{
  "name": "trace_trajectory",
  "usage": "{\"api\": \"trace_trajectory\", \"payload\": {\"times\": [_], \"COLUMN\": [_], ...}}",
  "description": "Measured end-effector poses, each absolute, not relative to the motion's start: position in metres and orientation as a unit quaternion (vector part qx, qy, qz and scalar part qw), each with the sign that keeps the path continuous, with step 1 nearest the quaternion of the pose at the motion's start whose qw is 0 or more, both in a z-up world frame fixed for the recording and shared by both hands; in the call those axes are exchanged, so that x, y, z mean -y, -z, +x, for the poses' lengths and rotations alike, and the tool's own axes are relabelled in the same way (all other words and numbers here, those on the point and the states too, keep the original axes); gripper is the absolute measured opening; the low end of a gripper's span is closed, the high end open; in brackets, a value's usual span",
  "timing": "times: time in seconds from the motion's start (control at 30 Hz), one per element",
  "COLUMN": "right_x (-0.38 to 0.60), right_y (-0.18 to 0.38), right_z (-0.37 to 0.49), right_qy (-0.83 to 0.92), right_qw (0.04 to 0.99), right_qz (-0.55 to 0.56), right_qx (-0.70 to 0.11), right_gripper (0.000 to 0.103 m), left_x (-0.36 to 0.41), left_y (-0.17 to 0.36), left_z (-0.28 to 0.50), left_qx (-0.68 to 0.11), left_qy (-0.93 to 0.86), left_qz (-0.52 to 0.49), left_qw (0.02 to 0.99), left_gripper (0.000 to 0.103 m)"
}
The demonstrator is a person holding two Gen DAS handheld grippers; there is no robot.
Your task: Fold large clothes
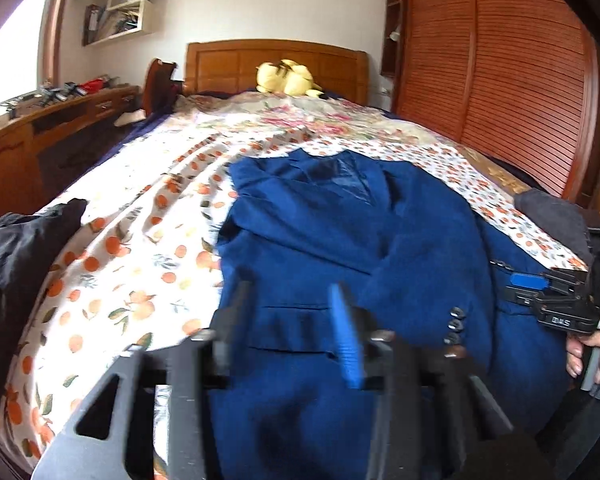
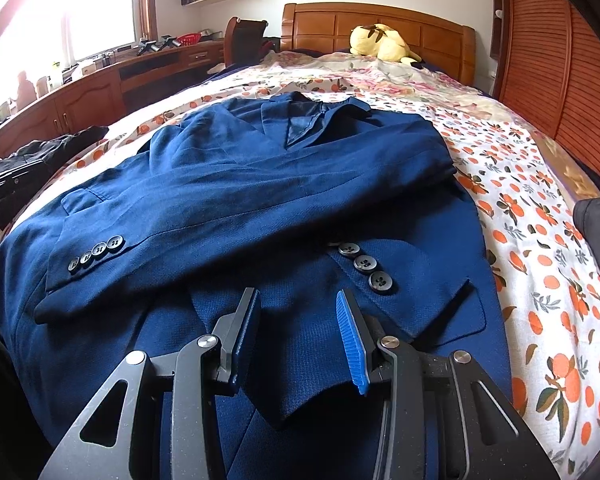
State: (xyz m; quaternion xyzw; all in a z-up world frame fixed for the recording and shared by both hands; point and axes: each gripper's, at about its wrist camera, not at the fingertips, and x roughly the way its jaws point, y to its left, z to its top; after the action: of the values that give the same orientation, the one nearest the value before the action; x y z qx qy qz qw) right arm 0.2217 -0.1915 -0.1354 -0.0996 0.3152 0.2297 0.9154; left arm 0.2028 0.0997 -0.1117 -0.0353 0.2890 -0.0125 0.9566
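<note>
A dark blue blazer (image 1: 320,232) (image 2: 260,184) lies front up on the orange-print bedsheet (image 1: 140,248) (image 2: 540,240), collar toward the headboard. Both sleeves are folded across its front, and one buttoned cuff (image 2: 96,252) lies to the left. My left gripper (image 1: 290,300) hovers over the blazer's lower left pocket, open, with nothing between its fingers. My right gripper (image 2: 298,300) stands open just above the lower front near the other cuff's buttons (image 2: 364,264), gripping no cloth. In the left wrist view it shows at the right edge (image 1: 528,282), held by a hand (image 1: 588,356).
A black garment (image 1: 20,240) (image 2: 48,148) lies at the bed's left edge and a dark grey one (image 1: 552,216) (image 2: 596,224) at its right edge. A yellow plush toy (image 1: 288,76) (image 2: 384,42) sits by the headboard. A wooden desk (image 1: 40,136) runs along the left, slatted wardrobe doors (image 1: 500,60) along the right.
</note>
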Motion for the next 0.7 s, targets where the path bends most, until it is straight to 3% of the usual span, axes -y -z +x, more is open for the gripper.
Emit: {"api": "trace_trajectory", "payload": {"times": [0.03, 0.1, 0.4, 0.7], "right_x": [0.192, 0.192, 0.192, 0.190], "right_y": [0.136, 0.136, 0.139, 0.141], "right_z": [0.222, 0.222, 0.226, 0.232], "right_qy": [-0.230, -0.230, -0.234, -0.251], "right_qw": [0.915, 0.915, 0.912, 0.904], "right_qz": [-0.100, -0.100, -0.099, -0.097], "right_qx": [-0.315, -0.315, -0.322, -0.333], "right_gripper": [0.041, 0.041, 0.042, 0.054], "left_x": [-0.102, -0.106, -0.120, -0.120], "left_y": [0.113, 0.115, 0.120, 0.123], "left_z": [0.204, 0.205, 0.199, 0.172], "left_qx": [-0.293, -0.296, -0.308, -0.320], "left_qy": [0.011, 0.009, 0.000, -0.005], "left_qz": [-0.035, -0.040, -0.053, -0.052], "left_qw": [0.955, 0.954, 0.950, 0.946], "left_gripper": [0.065, 0.082, 0.082, 0.082]}}
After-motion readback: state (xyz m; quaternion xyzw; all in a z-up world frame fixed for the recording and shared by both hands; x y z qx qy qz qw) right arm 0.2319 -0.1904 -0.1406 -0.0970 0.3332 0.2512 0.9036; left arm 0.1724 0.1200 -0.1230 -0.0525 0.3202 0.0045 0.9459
